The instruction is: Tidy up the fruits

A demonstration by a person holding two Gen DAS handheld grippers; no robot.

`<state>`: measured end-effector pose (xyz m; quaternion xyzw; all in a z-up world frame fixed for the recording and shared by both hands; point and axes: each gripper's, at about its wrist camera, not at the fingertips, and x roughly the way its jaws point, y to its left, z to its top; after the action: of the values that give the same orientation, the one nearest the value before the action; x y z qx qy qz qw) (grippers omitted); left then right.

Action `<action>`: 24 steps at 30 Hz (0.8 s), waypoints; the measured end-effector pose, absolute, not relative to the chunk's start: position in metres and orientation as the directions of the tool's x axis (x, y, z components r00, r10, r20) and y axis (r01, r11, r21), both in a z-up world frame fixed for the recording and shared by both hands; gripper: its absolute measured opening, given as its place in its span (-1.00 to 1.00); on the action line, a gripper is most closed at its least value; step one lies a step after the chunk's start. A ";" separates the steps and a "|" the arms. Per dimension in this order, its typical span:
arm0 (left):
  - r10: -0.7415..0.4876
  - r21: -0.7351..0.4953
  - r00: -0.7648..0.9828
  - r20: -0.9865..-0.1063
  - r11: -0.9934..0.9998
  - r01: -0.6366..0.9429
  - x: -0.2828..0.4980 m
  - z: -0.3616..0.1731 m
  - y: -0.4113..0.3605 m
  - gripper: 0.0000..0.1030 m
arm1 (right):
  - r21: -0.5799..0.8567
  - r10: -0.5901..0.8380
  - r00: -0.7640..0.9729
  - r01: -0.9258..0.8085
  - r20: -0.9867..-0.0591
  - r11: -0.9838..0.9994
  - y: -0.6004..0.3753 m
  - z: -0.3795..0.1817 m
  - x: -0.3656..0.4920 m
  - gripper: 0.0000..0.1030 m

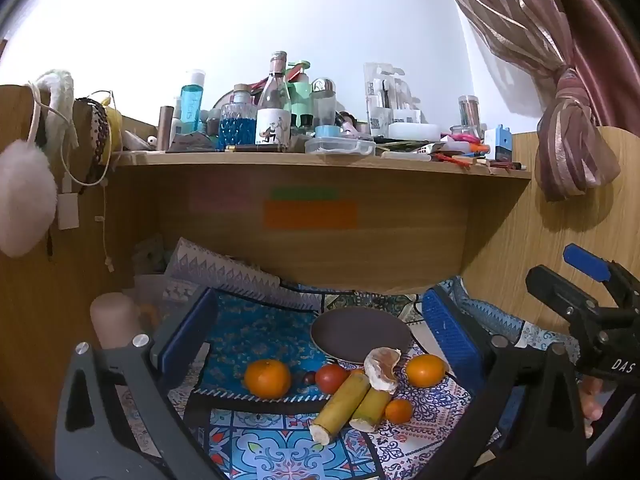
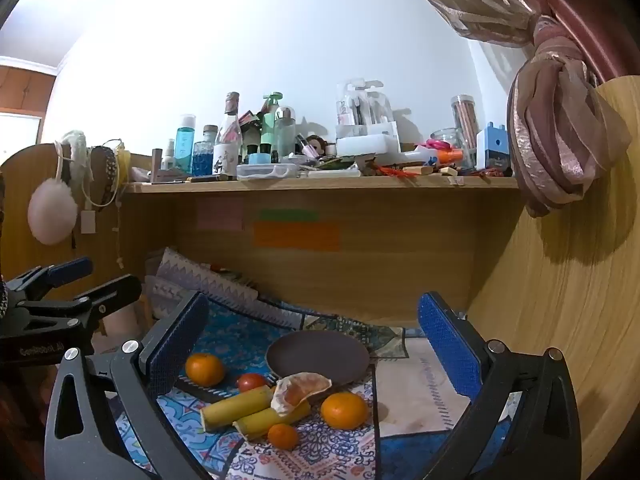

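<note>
A dark round plate (image 1: 360,334) (image 2: 318,356) sits empty on the patterned cloth. In front of it lie a big orange (image 1: 267,378) (image 2: 204,369), a tomato (image 1: 331,378) (image 2: 251,382), two yellow banana pieces (image 1: 340,406) (image 2: 240,403), a half-peeled mandarin (image 1: 383,368) (image 2: 300,392), another orange (image 1: 425,370) (image 2: 344,410) and a small mandarin (image 1: 399,411) (image 2: 283,436). My left gripper (image 1: 320,340) is open and empty above the fruit. My right gripper (image 2: 316,344) is open and empty, also above the fruit.
A wooden shelf (image 1: 320,160) (image 2: 320,186) crowded with bottles overhangs the back of the desk. A wooden side panel (image 2: 560,300) stands at right. A folded patterned cloth (image 1: 236,272) lies at the back left. A pink cylinder (image 1: 114,320) stands at left.
</note>
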<state>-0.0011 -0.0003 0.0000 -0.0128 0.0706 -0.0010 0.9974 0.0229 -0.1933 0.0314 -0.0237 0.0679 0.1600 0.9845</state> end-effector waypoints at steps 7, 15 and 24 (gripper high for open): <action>-0.013 -0.037 0.985 -0.170 0.999 0.007 0.005 0.001 0.003 1.00 | -0.029 0.317 0.940 -0.323 -0.126 0.946 -0.194 0.032 0.024 1.00; 0.000 -0.017 0.989 -0.149 1.000 -0.003 0.009 -0.001 -0.002 1.00 | -0.033 0.311 0.941 -0.318 -0.136 0.948 -0.193 0.035 0.028 1.00; -0.005 -0.019 0.990 -0.143 1.000 0.002 0.005 0.001 -0.002 1.00 | -0.032 0.311 0.940 -0.318 -0.142 0.947 -0.193 0.030 0.031 1.00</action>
<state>0.0047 -0.0017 0.0013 -0.0094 0.0719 -0.0016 0.9974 0.0312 -0.1928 0.0301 -0.0271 0.0678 0.1598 0.9844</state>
